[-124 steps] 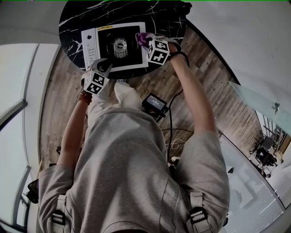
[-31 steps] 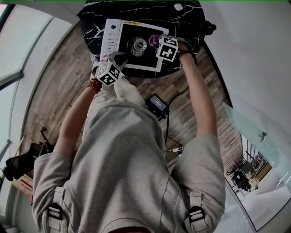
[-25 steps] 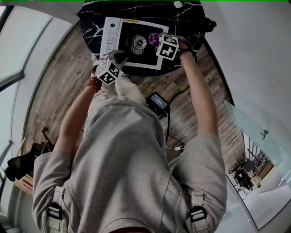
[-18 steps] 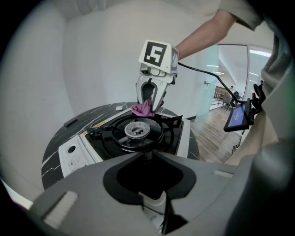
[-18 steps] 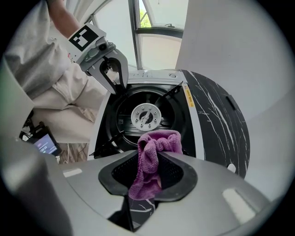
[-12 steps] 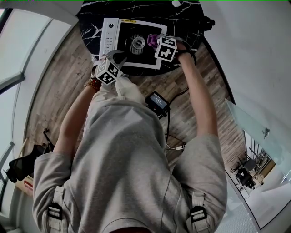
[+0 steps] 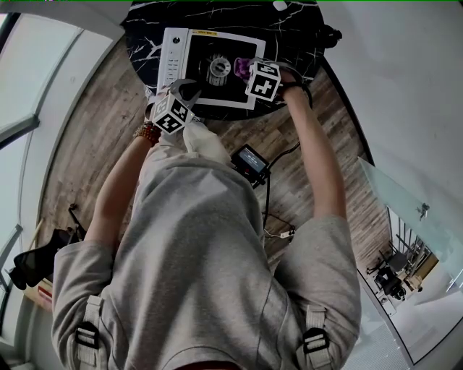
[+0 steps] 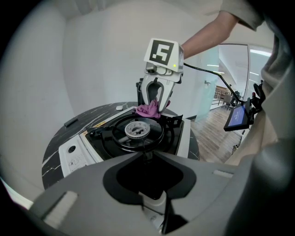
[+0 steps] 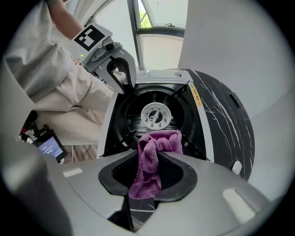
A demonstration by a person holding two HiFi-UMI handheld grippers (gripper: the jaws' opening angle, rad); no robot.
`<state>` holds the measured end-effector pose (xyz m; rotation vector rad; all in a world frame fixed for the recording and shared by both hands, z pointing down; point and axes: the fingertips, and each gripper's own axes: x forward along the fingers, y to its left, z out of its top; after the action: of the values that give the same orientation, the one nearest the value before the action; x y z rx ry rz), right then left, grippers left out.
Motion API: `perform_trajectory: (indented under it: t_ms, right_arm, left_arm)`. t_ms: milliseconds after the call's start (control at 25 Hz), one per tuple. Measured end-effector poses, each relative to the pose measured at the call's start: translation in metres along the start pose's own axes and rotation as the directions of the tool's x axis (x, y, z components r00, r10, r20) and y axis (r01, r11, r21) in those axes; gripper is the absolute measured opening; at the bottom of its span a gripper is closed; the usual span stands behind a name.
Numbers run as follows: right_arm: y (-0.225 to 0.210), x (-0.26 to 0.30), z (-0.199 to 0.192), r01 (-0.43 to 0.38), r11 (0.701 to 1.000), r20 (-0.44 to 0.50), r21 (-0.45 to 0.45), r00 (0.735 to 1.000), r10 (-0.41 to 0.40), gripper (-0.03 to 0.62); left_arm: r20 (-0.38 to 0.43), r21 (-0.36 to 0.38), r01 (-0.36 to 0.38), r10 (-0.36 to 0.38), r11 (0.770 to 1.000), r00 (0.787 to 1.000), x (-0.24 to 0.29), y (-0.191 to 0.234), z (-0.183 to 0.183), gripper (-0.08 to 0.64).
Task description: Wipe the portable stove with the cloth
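Note:
The portable stove (image 7: 179, 45), white-framed with a black top and a round burner (image 7: 219, 69), sits on a black marble table (image 7: 289, 29). My right gripper (image 7: 247, 70) points down, shut on a purple cloth (image 7: 240, 67). The bunched cloth (image 9: 159, 140) rests on the black top just beside the burner (image 9: 156, 115). My left gripper (image 7: 185, 91) is at the stove's near edge, its jaws closed on the rim. In the left gripper view its tips (image 8: 148, 159) hide that rim; the cloth (image 8: 147, 110) and right gripper (image 8: 156, 102) show beyond the burner (image 8: 137, 130).
A small white object (image 7: 279, 6) lies at the table's far side. On the wooden floor, by the person's legs, lies a small device with a screen (image 7: 249, 159) and its cable (image 7: 269, 195). A glass panel (image 7: 405, 195) stands at the right.
The right gripper has slid the cloth a little closer to the burner. The left gripper has kept its place on the stove's edge.

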<state>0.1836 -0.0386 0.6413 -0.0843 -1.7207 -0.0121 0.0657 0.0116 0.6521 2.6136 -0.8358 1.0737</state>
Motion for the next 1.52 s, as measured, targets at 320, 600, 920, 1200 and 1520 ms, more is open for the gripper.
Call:
perform_trajectory:
  t_ms: [320,600,920,1200,1520]
  right_arm:
    - [0.011,0.002,-0.001,-0.013,1.0,0.001,0.005,1.0,0.013,0.118]
    - [0.023,0.002,0.0,-0.023,1.0,0.012,0.013,1.0,0.023,0.117]
    - [0.027,0.003,0.003,-0.038,0.998,0.028,0.041,0.999,0.037,0.117]
    - [0.036,0.002,0.006,-0.064,0.994,0.069,0.09,0.996,0.058,0.114]
    - [0.036,0.004,0.009,-0.096,0.987,0.073,0.129,0.993,0.087,0.112]
  left_arm:
    - [-0.004,0.0,0.002,-0.002,1.0,1.0,0.002,0.0,-0.001,0.066]
    - [-0.008,0.0,0.001,-0.001,1.0,1.0,0.002,0.0,0.0,0.066]
    - [-0.01,-0.003,-0.001,0.001,1.0,1.0,0.001,0.0,-0.001,0.066]
    - [-0.023,-0.033,0.028,-0.029,0.999,0.999,0.003,0.0,-0.002,0.067]
    - [-0.025,-0.032,0.044,-0.045,0.999,0.999,0.004,0.001,-0.003,0.072]
